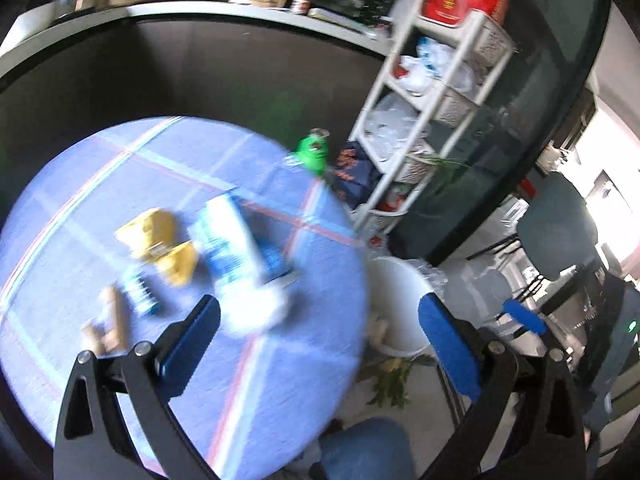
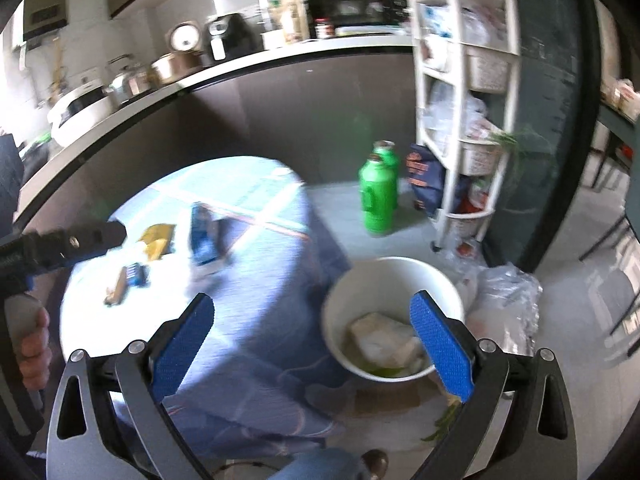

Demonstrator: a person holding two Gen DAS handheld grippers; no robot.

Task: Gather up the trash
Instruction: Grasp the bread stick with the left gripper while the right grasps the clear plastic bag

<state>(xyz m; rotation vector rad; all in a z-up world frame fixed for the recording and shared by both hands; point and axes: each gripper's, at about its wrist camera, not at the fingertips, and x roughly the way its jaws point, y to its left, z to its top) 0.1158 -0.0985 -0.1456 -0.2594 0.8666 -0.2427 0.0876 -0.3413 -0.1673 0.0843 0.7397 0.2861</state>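
**Both tools spread wide above a cluttered round surface, bin waiting on the floor**

My left tool (image 1: 320, 312) hangs with its blue pads far apart and nothing between them, over the round surface (image 1: 80, 168) draped in a blue plaid cloth. From left to right across that cloth lie a brown cardboard scrap (image 1: 110, 320), a small blue packet (image 1: 140, 292), a crumpled yellow wrapper (image 1: 158, 240) and a blue-and-white carton (image 1: 236, 248) on its side, all blurred. Past the cloth's right edge, on the floor, stands the white bin (image 1: 394, 300), with green vegetable scraps (image 1: 390, 384) lying just beside it.

My right tool (image 2: 312, 320) is likewise wide apart and grips nothing. At the left edge of its view, my hand (image 2: 34, 344) grips the handle of the other tool. The same trash sits on the surface (image 2: 248, 280); to the right the white bin (image 2: 340, 292) holds a pale lump (image 2: 380, 336) and some greens. Behind it stand two green bottles (image 2: 378, 196), a dark blue bag (image 2: 426, 184) and a white shelf rack (image 2: 464, 120).
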